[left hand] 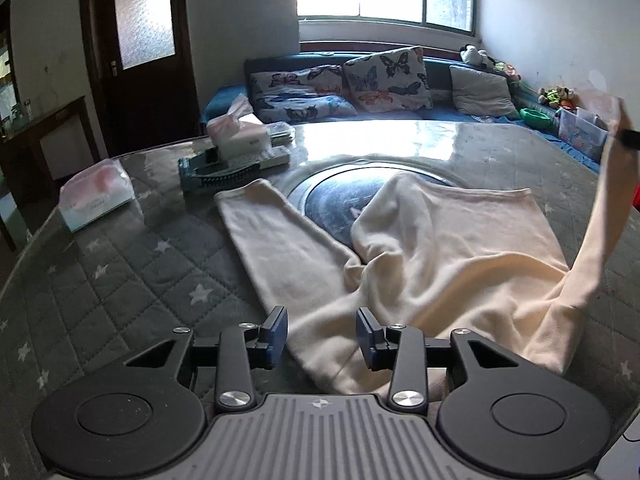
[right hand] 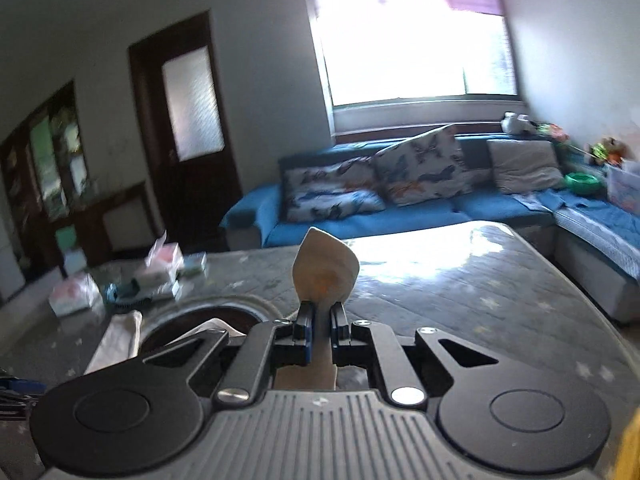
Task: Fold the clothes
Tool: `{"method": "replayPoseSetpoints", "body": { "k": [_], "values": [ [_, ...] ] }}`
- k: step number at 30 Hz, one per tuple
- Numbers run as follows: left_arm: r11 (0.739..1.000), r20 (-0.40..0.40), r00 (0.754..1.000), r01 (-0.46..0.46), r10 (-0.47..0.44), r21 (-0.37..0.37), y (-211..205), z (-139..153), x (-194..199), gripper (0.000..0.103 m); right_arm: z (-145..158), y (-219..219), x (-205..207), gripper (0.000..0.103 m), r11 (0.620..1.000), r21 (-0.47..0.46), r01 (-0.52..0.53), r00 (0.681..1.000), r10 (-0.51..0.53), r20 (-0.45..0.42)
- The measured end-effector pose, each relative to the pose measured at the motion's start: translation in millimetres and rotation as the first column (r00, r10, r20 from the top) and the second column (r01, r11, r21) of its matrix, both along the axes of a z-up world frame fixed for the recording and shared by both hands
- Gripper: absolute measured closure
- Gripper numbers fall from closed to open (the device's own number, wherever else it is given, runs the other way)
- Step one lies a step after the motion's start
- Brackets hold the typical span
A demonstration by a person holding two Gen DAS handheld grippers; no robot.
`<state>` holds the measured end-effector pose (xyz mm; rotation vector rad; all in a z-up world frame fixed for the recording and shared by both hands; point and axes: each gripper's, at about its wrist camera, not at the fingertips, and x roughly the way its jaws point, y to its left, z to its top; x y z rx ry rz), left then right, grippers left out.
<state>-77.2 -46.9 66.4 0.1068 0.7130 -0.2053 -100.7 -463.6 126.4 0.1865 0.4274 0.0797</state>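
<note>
A cream long-sleeved garment (left hand: 420, 248) lies spread on the grey star-quilted table (left hand: 120, 264). One sleeve (left hand: 276, 240) stretches flat toward the left. My left gripper (left hand: 322, 334) hovers open over the garment's near edge, nothing between its fingers. The other sleeve (left hand: 600, 216) is lifted high at the right edge of the left wrist view. My right gripper (right hand: 320, 318) is shut on that sleeve's cuff (right hand: 325, 270), which sticks up past the fingertips. The rest of the garment (right hand: 120, 340) shows low on the left in the right wrist view.
Tissue boxes (left hand: 240, 132) and a pink-and-white pack (left hand: 96, 196) sit at the table's far left beside a dark tray (left hand: 224, 168). A round dark inset (left hand: 344, 200) lies under the garment. A blue sofa (right hand: 420, 208) with butterfly pillows stands behind the table.
</note>
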Motion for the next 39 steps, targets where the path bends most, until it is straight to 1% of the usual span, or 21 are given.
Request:
{"method": "replayPoseSetpoints", "body": {
  "k": [3,7,8,10,12,15,19,23,26,31,32,34,35,37,39],
  "values": [
    [0.999,0.004,0.999,0.034,-0.034,0.013,-10,1,2,0.059,1,-17,-27,0.093,0.998,0.017,0.061,0.998,-0.061,0.011],
    [0.995,0.004,0.996,0.094,-0.094,0.028,-26,0,4,0.059,-1,-31,-50,0.089,0.988,-0.011,0.157,0.988,-0.157,0.013],
    [0.994,0.004,0.994,0.106,-0.106,0.032,-29,-1,4,0.058,1,-34,-54,0.083,0.985,-0.012,0.170,0.985,-0.170,0.019],
    [0.991,0.005,0.992,0.125,-0.126,0.040,-36,-3,6,0.058,4,-37,-59,0.076,0.982,-0.018,0.186,0.982,-0.185,0.025],
    [0.990,0.006,0.991,0.134,-0.135,0.050,-41,-3,11,0.058,5,-35,-57,0.076,0.984,-0.028,0.176,0.984,-0.176,0.019],
    [0.990,0.009,0.992,0.127,-0.128,0.058,-45,-3,24,0.058,-2,-24,-39,0.076,0.991,-0.041,0.126,0.992,-0.126,-0.020],
    [0.993,0.018,0.995,0.094,-0.095,0.078,-47,-2,54,0.059,-20,-6,-5,0.076,0.998,-0.033,0.044,0.994,-0.047,-0.097],
    [0.993,0.015,0.997,0.076,-0.077,0.090,-49,-6,88,0.060,-41,14,35,0.076,0.999,-0.028,-0.030,0.984,0.024,-0.177],
    [0.991,-0.003,0.996,0.087,-0.087,0.097,-54,-15,112,0.059,-56,25,65,0.076,0.997,-0.035,-0.065,0.971,0.055,-0.231],
    [0.988,-0.040,0.993,0.111,-0.107,0.108,-64,-35,146,0.058,-85,33,114,0.075,0.997,-0.030,-0.074,0.944,0.061,-0.326],
    [0.987,-0.046,0.992,0.120,-0.116,0.109,-66,-39,152,0.055,-90,32,121,0.075,0.997,-0.025,-0.074,0.938,0.061,-0.340],
    [0.984,-0.057,0.989,0.141,-0.136,0.104,-70,-45,161,0.054,-94,32,131,0.075,0.997,-0.022,-0.073,0.934,0.061,-0.352],
    [0.983,-0.062,0.987,0.156,-0.150,0.099,-72,-47,164,0.052,-96,32,135,0.075,0.997,-0.021,-0.073,0.933,0.061,-0.355],
    [0.980,-0.069,0.984,0.173,-0.166,0.100,-76,-52,169,0.052,-99,32,142,0.075,0.997,-0.020,-0.072,0.931,0.060,-0.361],
    [0.976,-0.059,0.980,0.194,-0.189,0.098,-79,-55,171,0.053,-102,32,150,0.075,0.997,-0.019,-0.072,0.928,0.060,-0.367]
  ]
}}
